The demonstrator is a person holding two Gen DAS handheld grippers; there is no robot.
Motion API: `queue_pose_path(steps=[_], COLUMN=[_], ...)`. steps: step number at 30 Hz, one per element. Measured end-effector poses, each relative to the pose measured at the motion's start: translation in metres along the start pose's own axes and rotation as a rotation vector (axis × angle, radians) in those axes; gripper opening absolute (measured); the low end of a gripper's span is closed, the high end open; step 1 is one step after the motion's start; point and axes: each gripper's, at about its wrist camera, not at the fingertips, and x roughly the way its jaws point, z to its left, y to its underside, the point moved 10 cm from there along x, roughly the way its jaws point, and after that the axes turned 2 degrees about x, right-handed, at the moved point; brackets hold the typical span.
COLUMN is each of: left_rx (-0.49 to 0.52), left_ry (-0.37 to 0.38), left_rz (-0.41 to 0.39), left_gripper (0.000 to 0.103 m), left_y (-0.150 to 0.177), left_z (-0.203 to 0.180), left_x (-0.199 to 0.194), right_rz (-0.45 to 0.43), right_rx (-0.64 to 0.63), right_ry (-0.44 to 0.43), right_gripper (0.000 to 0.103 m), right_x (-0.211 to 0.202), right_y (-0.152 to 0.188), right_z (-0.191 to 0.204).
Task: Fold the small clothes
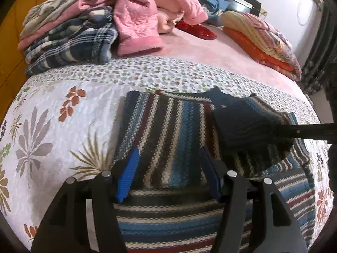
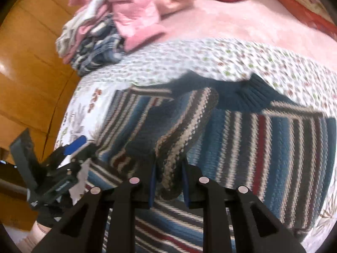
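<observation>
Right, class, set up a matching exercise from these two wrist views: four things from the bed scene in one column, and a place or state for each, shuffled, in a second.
Things:
1. left gripper
2. right gripper
3. striped sweater
4. red cushion

States or places:
A. spread on the floral quilt
B. shut on a sweater sleeve
C. open above the sweater
D. lying beyond the pink jacket

Pairs: 1-C, 2-B, 3-A, 4-D
</observation>
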Motion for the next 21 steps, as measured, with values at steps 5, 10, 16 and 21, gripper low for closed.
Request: queue_pose_path(steps=[5, 10, 16, 21], left_rx=[-0.051, -0.099, -0.095, -0.118], left_ry=[0.026, 0.041, 0.031, 0.050], left_rz=[0.066, 0.139, 0.114, 0.123], left_gripper=[0.060, 0.059, 0.065, 0.070], left_y=[0.013, 0.030, 0.028, 0.029], left_z=[0.003, 0.019, 0.018, 0.018], left_x=[0.023, 0.051, 0.028, 0.020], right_rz=[0.055, 0.083, -0.042, 0.011], right_rx=[0.037, 0.025, -0.127, -0.270], right_ry=[0.045, 0.117, 0.244, 0.222], right_gripper=[0.022, 0.036, 0.053, 0.066], right_x=[0.028, 0.038, -0.001, 0.020], right_y=[0.013, 0.018, -0.001, 0.001], right_z=[-0.026, -0.035, -0.004, 0.047])
